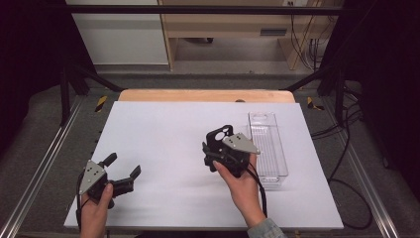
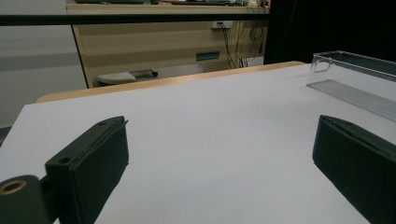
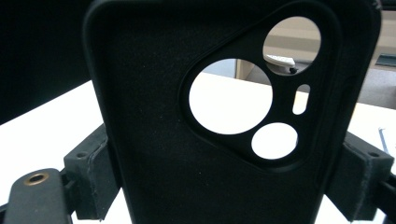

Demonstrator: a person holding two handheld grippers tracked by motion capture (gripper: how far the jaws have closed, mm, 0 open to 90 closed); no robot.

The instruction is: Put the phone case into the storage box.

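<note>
At the near left of the white table top (image 1: 163,148), the left gripper (image 1: 124,171) sits low in the person's left hand (image 1: 96,206), its grey three-cornered plate facing up. Its two black jaws stand wide apart with nothing between them; in the left gripper view, bare white surface lies between the left jaw and the right one.

Right of centre and a little farther out, the right hand (image 1: 242,186) holds the right gripper (image 1: 218,146) above the table. Its jaws are clamped on a black, matte, soft-looking phone case (image 1: 220,138), one pad pressing on each long edge. The case stands upright in the grip, its camera end pointing away from the person. In the right gripper view the phone case (image 3: 154,154) stands close before the camera, and its rounded three-cornered cut-out has two large round holes, a smaller round one and a short slot.

Just to the right of that gripper, a clear, long, rectangular plastic tray (image 1: 270,148) lies on the table top, running from near to far beside the right edge.

Beyond the white surface a strip of light wooden table edge (image 1: 205,95) shows, and farther off stands a pale wooden cabinet (image 1: 223,25).
</note>
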